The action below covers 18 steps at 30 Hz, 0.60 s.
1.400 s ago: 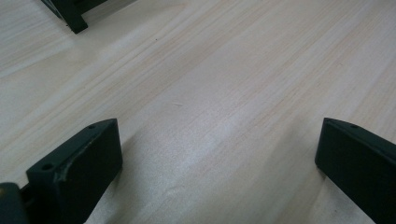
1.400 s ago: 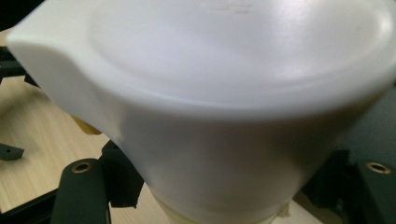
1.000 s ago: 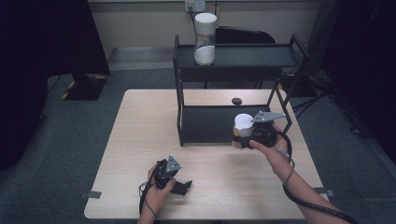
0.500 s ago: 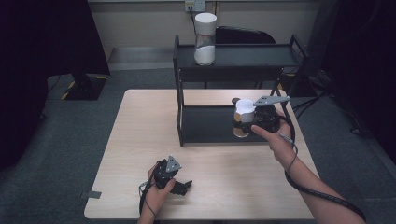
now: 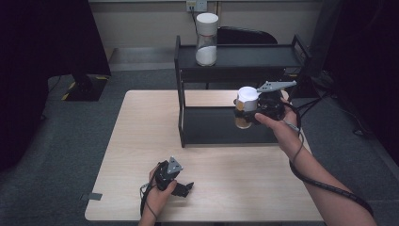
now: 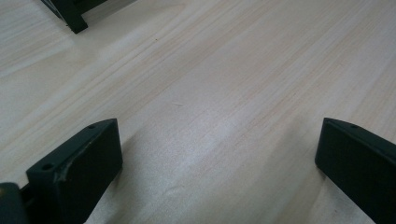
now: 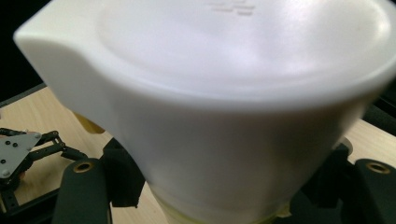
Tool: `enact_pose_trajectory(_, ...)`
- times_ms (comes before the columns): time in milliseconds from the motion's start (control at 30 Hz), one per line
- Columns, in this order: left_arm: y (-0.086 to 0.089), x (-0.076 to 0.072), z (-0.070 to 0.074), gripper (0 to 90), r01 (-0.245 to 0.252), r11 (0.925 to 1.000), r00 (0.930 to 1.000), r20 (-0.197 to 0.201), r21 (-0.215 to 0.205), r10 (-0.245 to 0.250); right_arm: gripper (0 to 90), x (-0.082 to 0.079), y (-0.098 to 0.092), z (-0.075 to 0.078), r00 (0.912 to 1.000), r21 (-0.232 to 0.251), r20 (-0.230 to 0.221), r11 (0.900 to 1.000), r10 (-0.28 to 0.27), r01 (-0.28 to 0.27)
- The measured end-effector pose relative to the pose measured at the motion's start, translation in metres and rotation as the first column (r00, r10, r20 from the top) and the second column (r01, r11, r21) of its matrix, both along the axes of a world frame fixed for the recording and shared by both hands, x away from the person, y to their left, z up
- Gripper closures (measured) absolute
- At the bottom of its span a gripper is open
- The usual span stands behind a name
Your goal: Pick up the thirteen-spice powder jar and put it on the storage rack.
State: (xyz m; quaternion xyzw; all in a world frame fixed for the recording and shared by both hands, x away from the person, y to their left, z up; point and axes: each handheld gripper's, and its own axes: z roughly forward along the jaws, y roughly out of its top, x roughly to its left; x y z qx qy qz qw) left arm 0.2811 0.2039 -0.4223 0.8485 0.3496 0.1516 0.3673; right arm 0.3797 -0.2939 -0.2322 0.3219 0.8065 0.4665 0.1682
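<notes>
We pinch the white-lidded jar in our right gripper above the black shelf, while our left gripper rests spread on the table.

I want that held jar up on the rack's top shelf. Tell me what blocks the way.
Nothing visible does. The right gripper holds the white-lidded jar in front of the rack, below the top shelf. The other jar stands at the shelf's left, leaving the rest bare.

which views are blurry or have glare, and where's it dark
Right gripper view: the jar's white lid sits so close it is soft, with a sheen on top. Left gripper view: pale glare on the table. High view: sharp, dark at both sides.
</notes>
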Motion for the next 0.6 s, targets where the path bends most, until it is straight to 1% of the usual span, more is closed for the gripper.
enact_pose_trajectory(167,0.0,0.0,0.0,0.0,0.0,1.0,1.0,0.0,0.0,0.0,29.5,0.003,0.001,0.013,1.0,0.015,0.004,1.0,0.003,-0.003)
enact_pose_trajectory(433,0.0,0.0,0.0,0.0,-0.001,1.0,1.0,0.0,0.0,0.001,29.6,0.009,0.005,0.037,0.9999,0.007,0.008,1.0,0.012,-0.012)
enact_pose_trajectory(500,0.0,0.0,0.0,0.0,0.0,1.0,1.0,0.0,0.0,0.0,29.7,0.009,0.005,0.042,0.9998,0.013,0.015,1.0,0.01,-0.01)
enact_pose_trajectory(600,0.0,0.0,0.0,0.0,-0.001,1.0,1.0,0.0,0.0,0.001,29.7,0.011,0.004,0.051,0.9999,0.023,0.014,1.0,0.009,-0.009)
